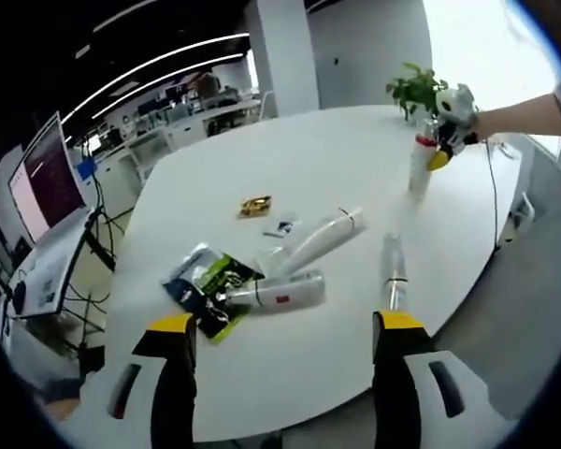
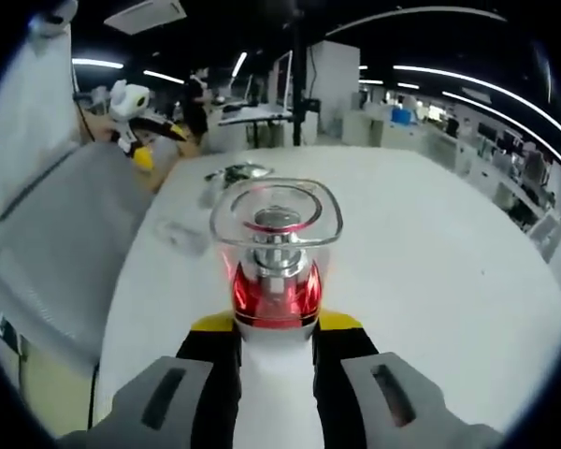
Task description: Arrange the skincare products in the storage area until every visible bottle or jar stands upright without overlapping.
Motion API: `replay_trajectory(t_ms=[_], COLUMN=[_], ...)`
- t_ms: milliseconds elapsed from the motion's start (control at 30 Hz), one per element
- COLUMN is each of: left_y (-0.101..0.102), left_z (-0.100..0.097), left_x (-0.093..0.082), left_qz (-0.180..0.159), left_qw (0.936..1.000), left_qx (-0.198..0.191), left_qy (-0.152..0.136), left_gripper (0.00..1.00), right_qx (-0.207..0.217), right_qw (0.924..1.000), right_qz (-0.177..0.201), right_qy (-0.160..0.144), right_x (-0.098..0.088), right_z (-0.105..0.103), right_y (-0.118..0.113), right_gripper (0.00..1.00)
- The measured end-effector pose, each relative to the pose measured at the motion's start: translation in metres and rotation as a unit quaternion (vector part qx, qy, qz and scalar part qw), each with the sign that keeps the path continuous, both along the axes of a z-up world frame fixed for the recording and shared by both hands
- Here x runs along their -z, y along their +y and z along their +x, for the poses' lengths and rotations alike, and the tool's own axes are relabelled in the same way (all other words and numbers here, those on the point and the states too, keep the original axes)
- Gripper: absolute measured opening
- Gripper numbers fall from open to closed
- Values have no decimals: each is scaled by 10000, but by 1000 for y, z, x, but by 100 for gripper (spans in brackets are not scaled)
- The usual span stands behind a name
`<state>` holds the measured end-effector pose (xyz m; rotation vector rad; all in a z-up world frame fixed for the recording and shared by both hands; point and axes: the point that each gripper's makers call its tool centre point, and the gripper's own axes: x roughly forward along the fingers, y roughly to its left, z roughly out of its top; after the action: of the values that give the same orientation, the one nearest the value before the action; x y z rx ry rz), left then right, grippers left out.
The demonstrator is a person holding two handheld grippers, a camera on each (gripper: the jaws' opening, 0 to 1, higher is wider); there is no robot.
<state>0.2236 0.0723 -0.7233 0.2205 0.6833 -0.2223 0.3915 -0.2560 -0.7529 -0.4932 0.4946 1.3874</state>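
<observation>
Your white table (image 1: 299, 159): three bottles (image 1: 323, 241) lying flat, green packet (image 1: 206, 281), gold wrapper (image 1: 256, 205), plant (image 1: 413, 91) at far edge.

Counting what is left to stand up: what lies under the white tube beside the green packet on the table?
Under the lying white tube is the white table; its left end rests on the green packet. Whatever sits beneath that packet is covered. The left claw hovers open nearby.
</observation>
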Motion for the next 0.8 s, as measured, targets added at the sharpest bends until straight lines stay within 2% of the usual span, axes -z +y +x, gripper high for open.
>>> replay_trajectory(t_ms=[233, 433, 600, 667, 800], left_y=[1, 2, 1, 0, -1], left_z=[0, 0, 1, 1, 2], left_x=[0, -2, -4, -6, -7], left_qz=[6, -28, -72, -99, -165], left_qw=[10000, 10000, 9999, 9998, 9997], left_qx=[-28, -60, -52, -33, -11], left_qy=[-15, -56, -116, -142, -191], left_gripper=[70, 70, 70, 70, 69], right_qx=[29, 403, 736, 781, 985], right_qw=[10000, 9992, 9972, 9969, 9950], right_qz=[-23, -31, 6, -94, -187], right_qy=[-24, -12, 87, 47, 31], right_x=[2, 3, -2, 0, 0], right_z=[3, 4, -1, -2, -5], right_y=[-2, -4, -6, -8, -13], right_gripper=[28, 29, 39, 45, 45])
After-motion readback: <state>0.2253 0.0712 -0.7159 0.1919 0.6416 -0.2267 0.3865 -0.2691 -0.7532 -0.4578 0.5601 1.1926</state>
